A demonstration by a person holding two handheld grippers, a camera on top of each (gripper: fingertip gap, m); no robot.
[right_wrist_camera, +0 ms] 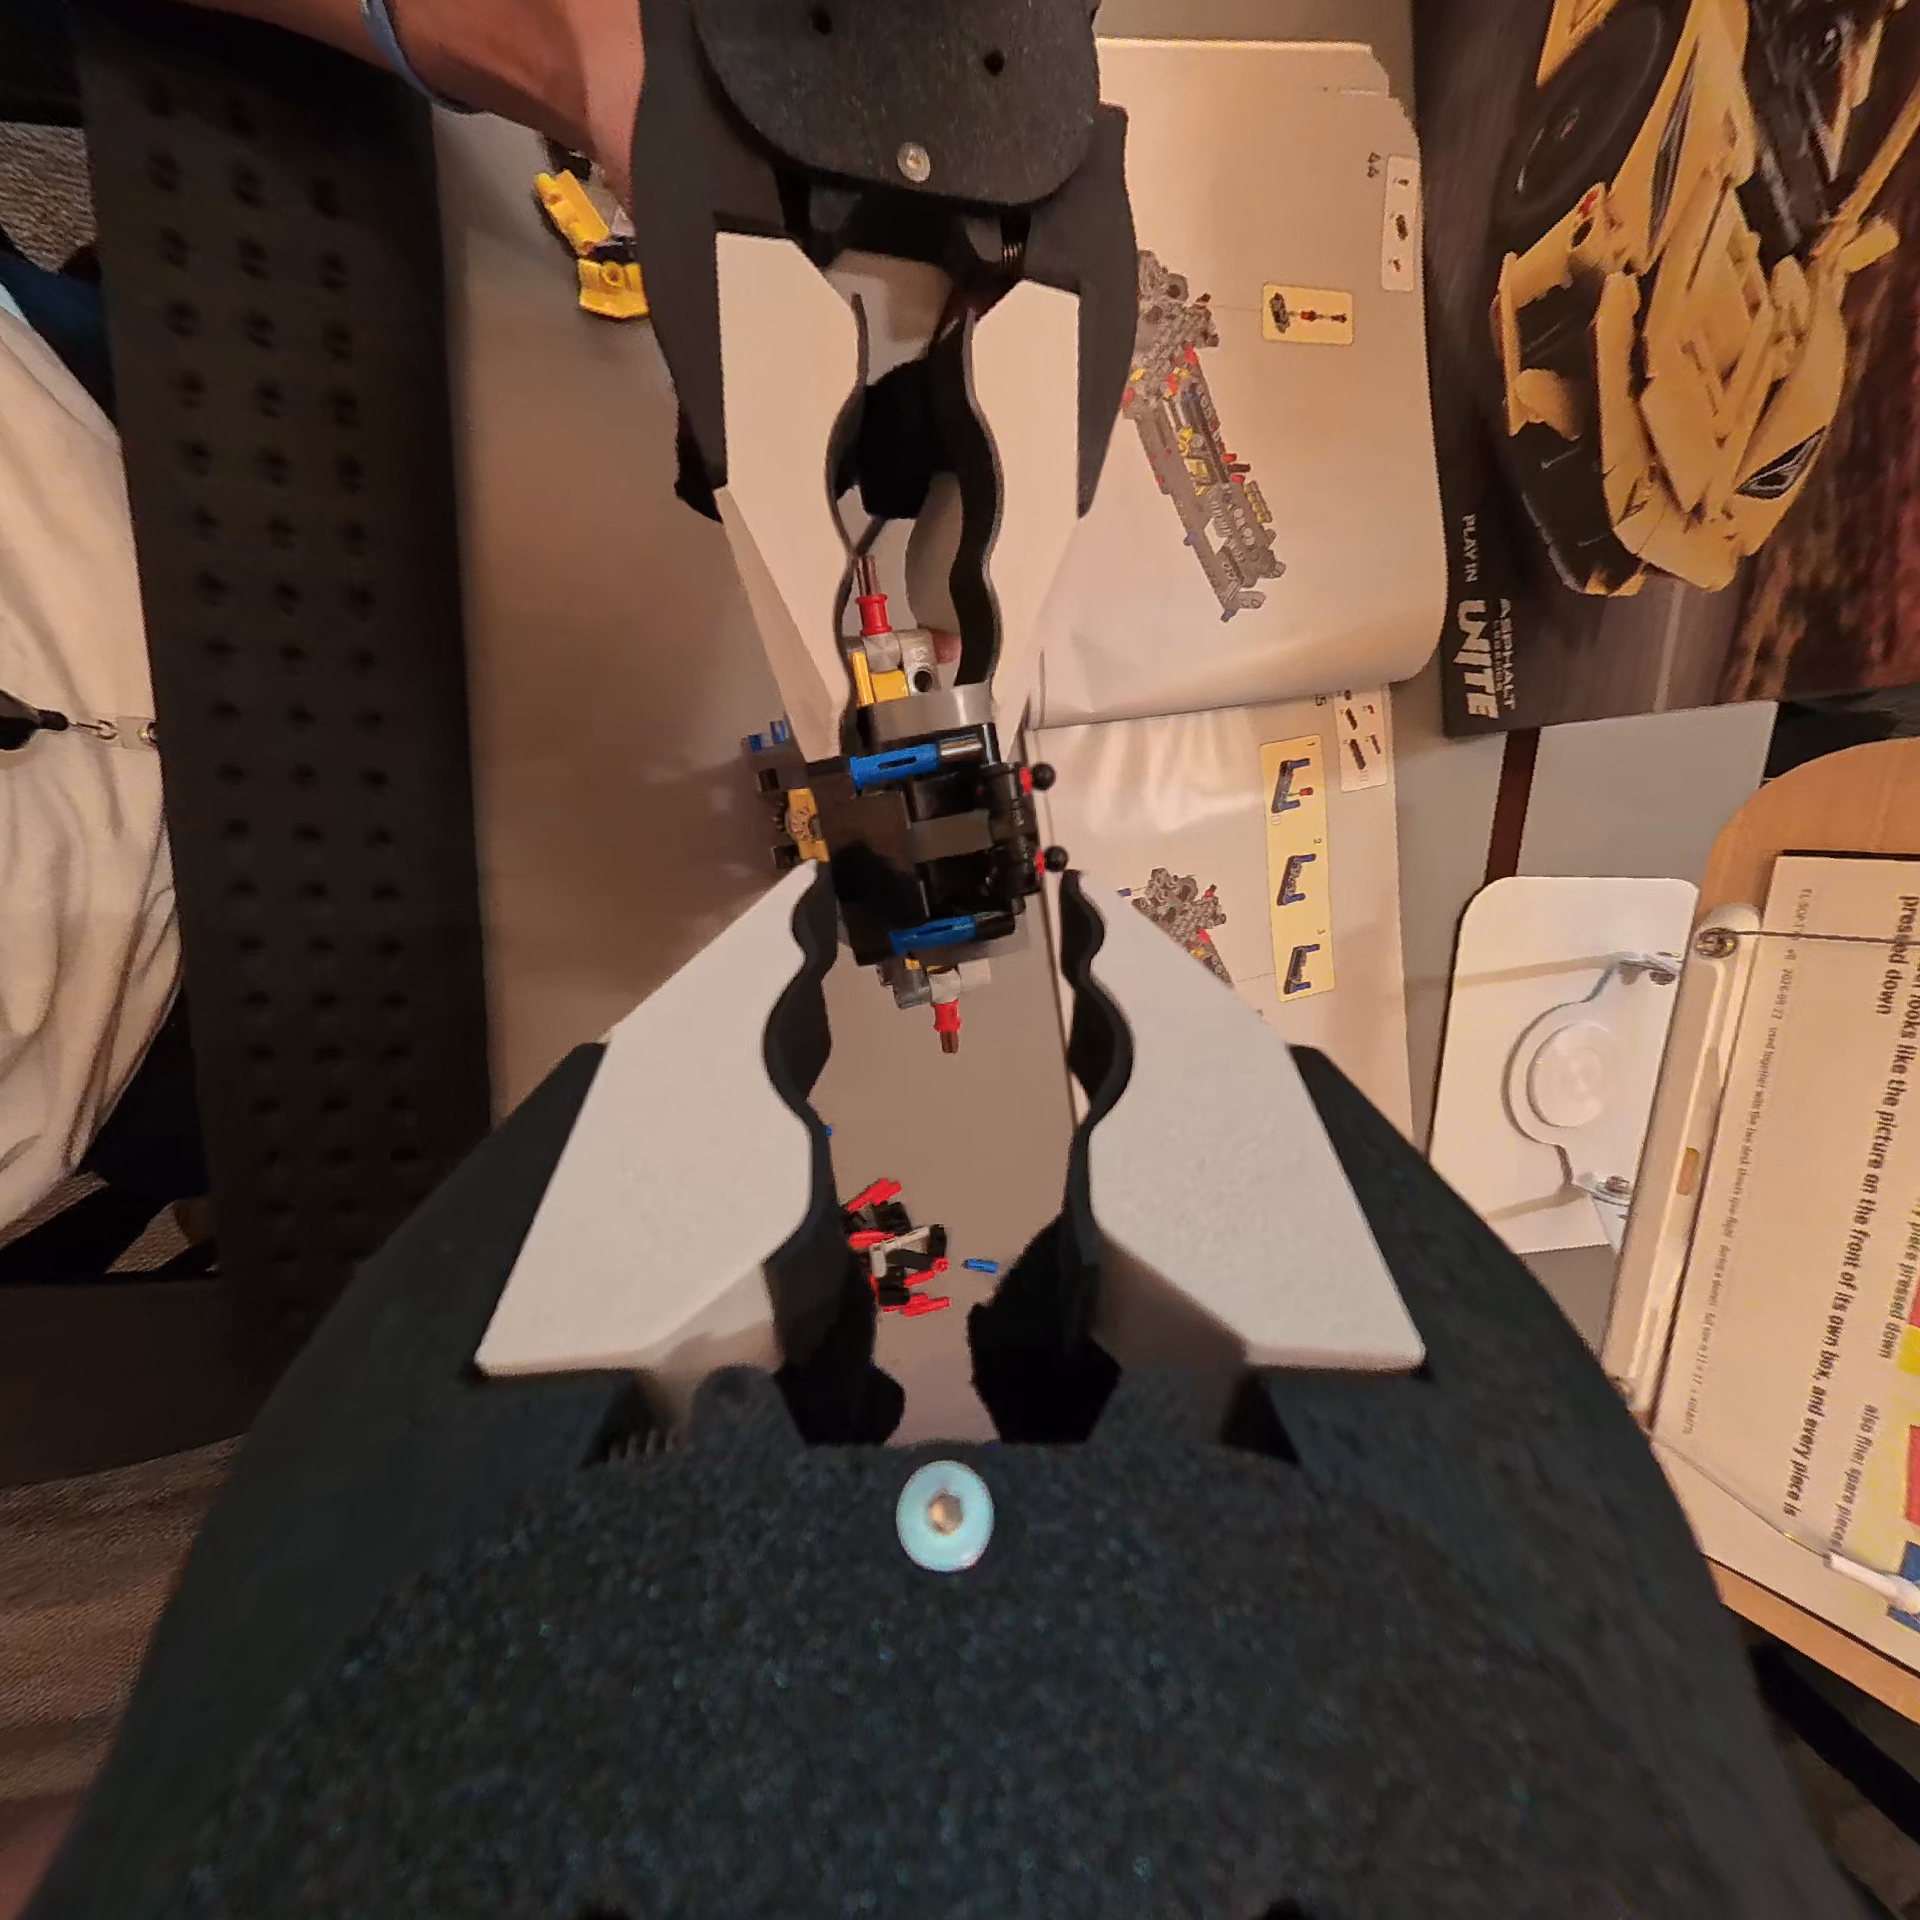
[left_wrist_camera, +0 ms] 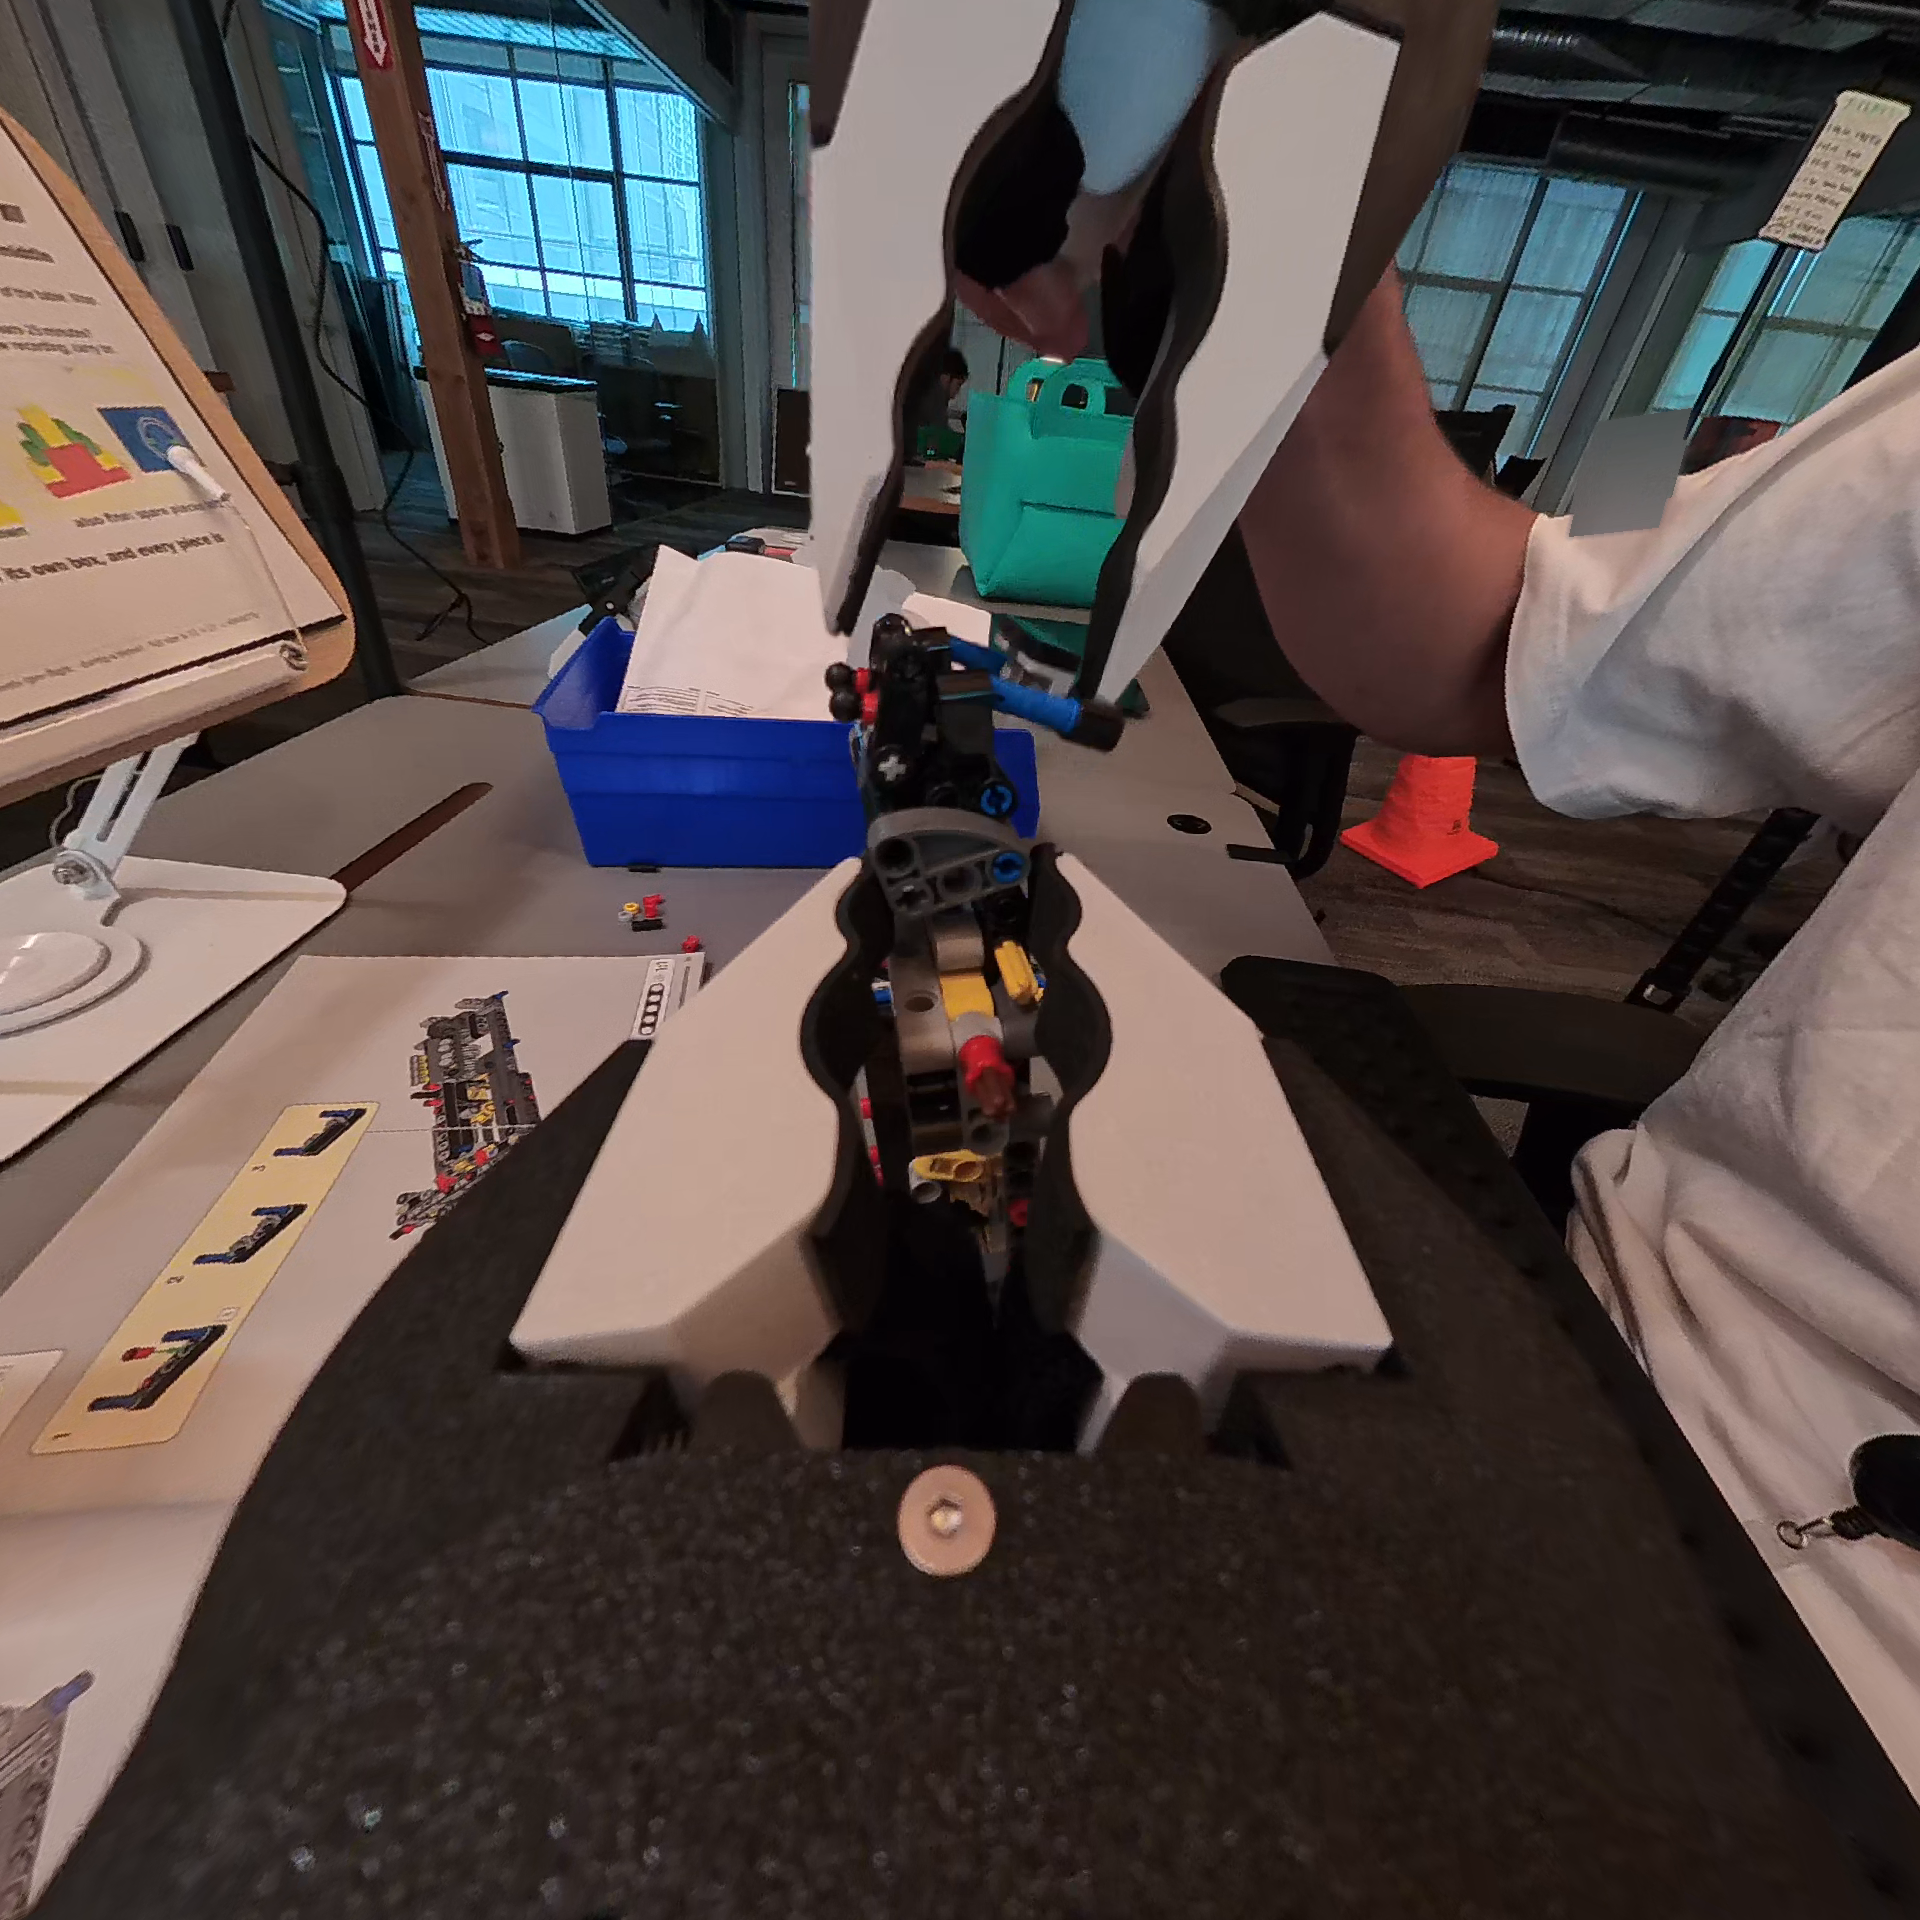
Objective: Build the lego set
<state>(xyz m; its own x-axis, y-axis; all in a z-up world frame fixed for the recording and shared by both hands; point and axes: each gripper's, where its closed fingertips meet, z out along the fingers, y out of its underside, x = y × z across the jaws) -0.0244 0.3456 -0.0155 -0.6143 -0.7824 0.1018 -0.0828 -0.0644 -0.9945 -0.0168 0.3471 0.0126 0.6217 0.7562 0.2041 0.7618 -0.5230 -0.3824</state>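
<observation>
Build's maybe partway imo: left gripper (left_wrist_camera: 951,914) is clamped on the half-built model (left_wrist_camera: 951,997), held up over the table's (right_wrist_camera: 582,644) front edge. Right gripper (right_wrist_camera: 940,904) has fingers wide around its black end, not gripping. Loose pins (right_wrist_camera: 904,1252) and yellow parts (right_wrist_camera: 592,244) on the table aren't used yet.

Big gridded windows (left_wrist_camera: 561,197), wooden post (left_wrist_camera: 436,312)

Orange cone (left_wrist_camera: 1421,819) on floor; teal bag (left_wrist_camera: 1039,488) behind.

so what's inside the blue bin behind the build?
White paper sheets stick up out of the blue bin. Whatever lies beneath them is hidden by the paper and the bin's front wall, and the lego assembly covers its right end.
</observation>
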